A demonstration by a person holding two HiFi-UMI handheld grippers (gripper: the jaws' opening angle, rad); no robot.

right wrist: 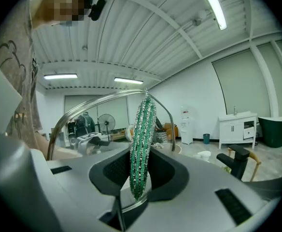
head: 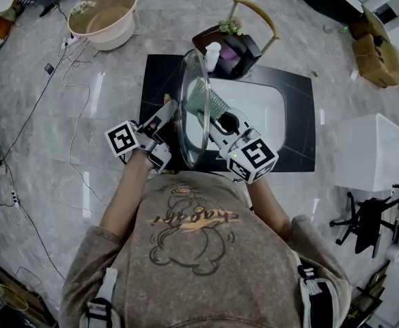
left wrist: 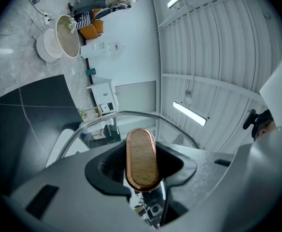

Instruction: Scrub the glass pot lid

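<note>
Green and glittery, the ribbed scrub pad (right wrist: pixel 142 129) stood on edge between the jaws of the right gripper (right wrist: pixel 140 175), which were pressed together on its lower end and pinching it firmly. In the centre of the head view the pad sat against the right-hand face of the glass lid (head: pixel 190 139), towards its upper part; whether it pressed hard or only touched could not be told.

The lid stood upright on edge in the air, its metal rim arching across both gripper views. From its left-hand side the left gripper (head: pixel 169 115) held it, jaws closed on the oblong wooden knob (left wrist: pixel 142 158) and kept apart only by the knob's width.

Below and to the right of the lid lay the white sink (head: pixel 264 108), set in a black counter (head: pixel 298 135) at mid-frame. A basket (head: pixel 244 43) with a curved handle stood above the sink, at the top centre of the frame.

The scrubbing step itself seemed to be in hand, on the underside of the lid, the face away from the knob. The next stroke would call for steady pressure through the pad while the left grip braced the knob against the push. The lid would probably also need turning to bring untouched glass under the pad.
</note>
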